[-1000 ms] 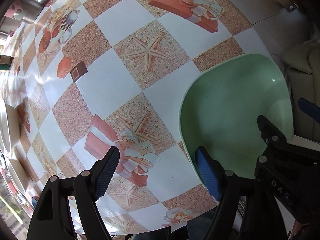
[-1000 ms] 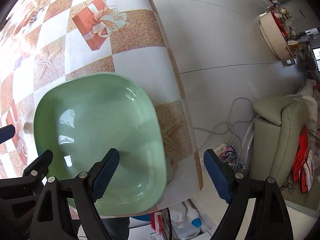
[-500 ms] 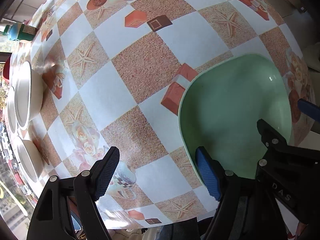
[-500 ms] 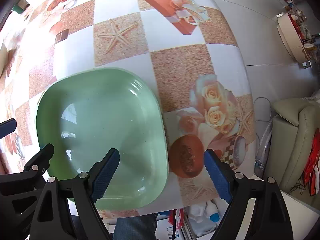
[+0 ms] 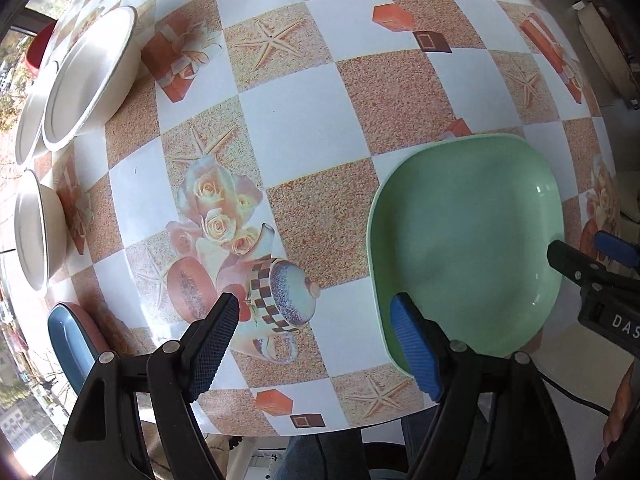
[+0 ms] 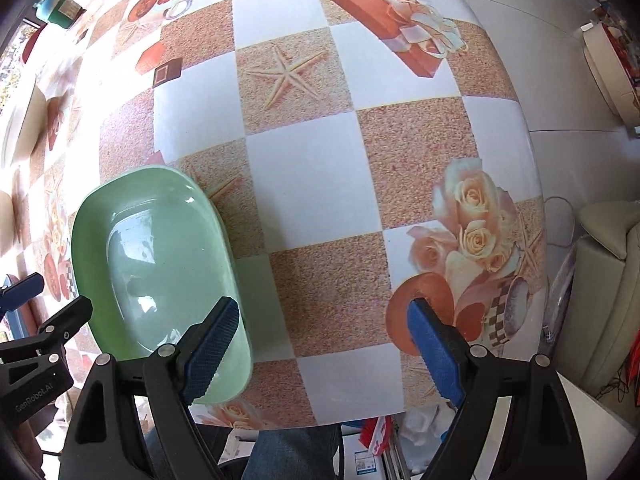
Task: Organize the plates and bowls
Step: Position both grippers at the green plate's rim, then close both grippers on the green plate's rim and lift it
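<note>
Both grippers stand wide open from where I sit, and I see neither one closed on anything. My left gripper (image 5: 316, 344) hangs above the patterned tablecloth (image 5: 300, 128), its jaws spread over a printed teapot and roses. My right gripper (image 6: 320, 344) is spread just as wide above bare checks near the table's front edge.

Some things I can only half read. The green plate (image 5: 468, 236) has its near-left corner covered by the left gripper's right finger (image 5: 412, 352), so I cannot tell whether that finger touches the rim or only passes in front of it. In the right wrist view the same green plate (image 6: 160, 256) has its near corner behind the right gripper's left finger (image 6: 212, 348), with the same doubt about contact. Along the left edge of the left wrist view, two white plates (image 5: 88, 76) overlap, the farther one mostly cut off, and a white bowl (image 5: 36, 232) below them is squeezed by the lens. A blue dish (image 5: 72, 344) at the lower left is partly hidden by the gripper body. A green container (image 6: 60, 6) sits small at the far corner.

The green plate lies flat on the tablecloth near the front edge, between the two grippers: right of the left gripper's opening, left of the right one's.
</note>
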A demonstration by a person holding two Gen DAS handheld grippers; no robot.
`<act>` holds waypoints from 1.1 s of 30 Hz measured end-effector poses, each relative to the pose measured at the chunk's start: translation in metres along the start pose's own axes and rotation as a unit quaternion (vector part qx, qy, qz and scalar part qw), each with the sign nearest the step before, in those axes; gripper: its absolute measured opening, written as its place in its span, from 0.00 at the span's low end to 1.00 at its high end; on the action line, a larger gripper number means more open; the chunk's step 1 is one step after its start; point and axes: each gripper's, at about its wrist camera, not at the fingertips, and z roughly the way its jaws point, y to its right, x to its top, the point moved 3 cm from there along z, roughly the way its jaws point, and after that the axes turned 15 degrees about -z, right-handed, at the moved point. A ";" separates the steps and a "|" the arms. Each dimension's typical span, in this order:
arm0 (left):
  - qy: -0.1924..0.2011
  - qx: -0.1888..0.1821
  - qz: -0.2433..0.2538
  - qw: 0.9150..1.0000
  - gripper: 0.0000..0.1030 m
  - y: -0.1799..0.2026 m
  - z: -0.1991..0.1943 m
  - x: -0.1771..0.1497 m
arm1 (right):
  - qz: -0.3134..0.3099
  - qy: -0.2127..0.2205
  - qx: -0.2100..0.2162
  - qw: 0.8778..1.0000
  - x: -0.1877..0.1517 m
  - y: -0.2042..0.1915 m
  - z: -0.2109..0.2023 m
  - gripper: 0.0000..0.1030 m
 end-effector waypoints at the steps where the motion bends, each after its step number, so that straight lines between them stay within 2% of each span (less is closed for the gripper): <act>1: -0.002 -0.003 -0.006 1.000 0.79 -0.001 0.001 0.000 | -0.001 0.001 0.004 1.000 -0.001 0.003 -0.001 0.85; 5: 0.005 -0.013 -0.018 1.000 0.79 0.007 0.004 0.003 | -0.024 0.013 0.019 0.999 -0.002 0.006 -0.003 0.85; 10: 0.014 -0.005 -0.004 1.000 0.78 0.021 0.008 0.019 | -0.051 0.012 0.025 0.998 0.009 -0.023 -0.001 0.85; 11: 0.013 -0.001 -0.005 1.000 0.76 0.018 0.011 0.021 | -0.050 0.007 0.025 0.998 0.008 -0.025 0.001 0.85; 12: 0.009 0.003 -0.006 1.000 0.67 0.018 0.016 0.020 | -0.047 0.002 0.023 0.999 0.007 -0.026 0.003 0.85; 14: -0.001 -0.018 -0.021 1.000 0.62 0.023 0.021 0.018 | -0.040 -0.006 0.021 0.999 0.003 -0.028 0.008 0.83; 16: -0.005 -0.030 -0.024 0.999 0.54 0.020 0.021 0.018 | -0.038 -0.011 0.026 0.999 0.000 -0.028 0.012 0.70; 17: -0.006 -0.034 -0.021 0.999 0.51 0.020 0.021 0.018 | -0.039 -0.016 0.026 0.999 -0.002 -0.029 0.014 0.66; 19: -0.012 -0.049 -0.008 0.999 0.34 0.031 0.021 0.016 | -0.044 -0.016 0.018 0.999 -0.006 -0.035 0.017 0.63; 20: -0.013 -0.051 0.002 0.999 0.31 0.033 0.021 0.015 | -0.045 -0.014 0.020 0.999 -0.007 -0.039 0.016 0.58; 22: -0.007 -0.046 0.028 0.999 0.23 0.043 0.019 0.012 | -0.052 -0.013 0.026 0.998 -0.007 -0.042 0.015 0.45; 23: -0.001 -0.037 0.042 0.998 0.23 0.048 0.018 0.009 | -0.057 -0.013 0.035 0.998 -0.005 -0.048 0.013 0.30; 26: 0.002 -0.033 0.053 0.998 0.23 0.046 0.018 0.003 | -0.058 -0.020 0.034 0.998 -0.006 -0.060 0.017 0.28; 27: -0.001 -0.036 0.051 0.998 0.23 0.054 0.021 -0.012 | -0.056 -0.021 0.038 0.997 -0.009 -0.065 0.019 0.28; 28: -0.002 -0.037 0.050 0.998 0.23 0.051 0.021 -0.015 | -0.053 -0.023 0.042 0.997 -0.016 -0.081 0.027 0.28; 29: -0.002 -0.035 0.048 0.998 0.23 0.042 0.023 -0.032 | -0.054 -0.025 0.044 0.997 -0.020 -0.086 0.031 0.28; 33: 0.000 -0.020 0.045 0.999 0.23 0.018 0.023 -0.045 | -0.073 -0.032 0.041 0.996 -0.028 -0.115 0.035 0.28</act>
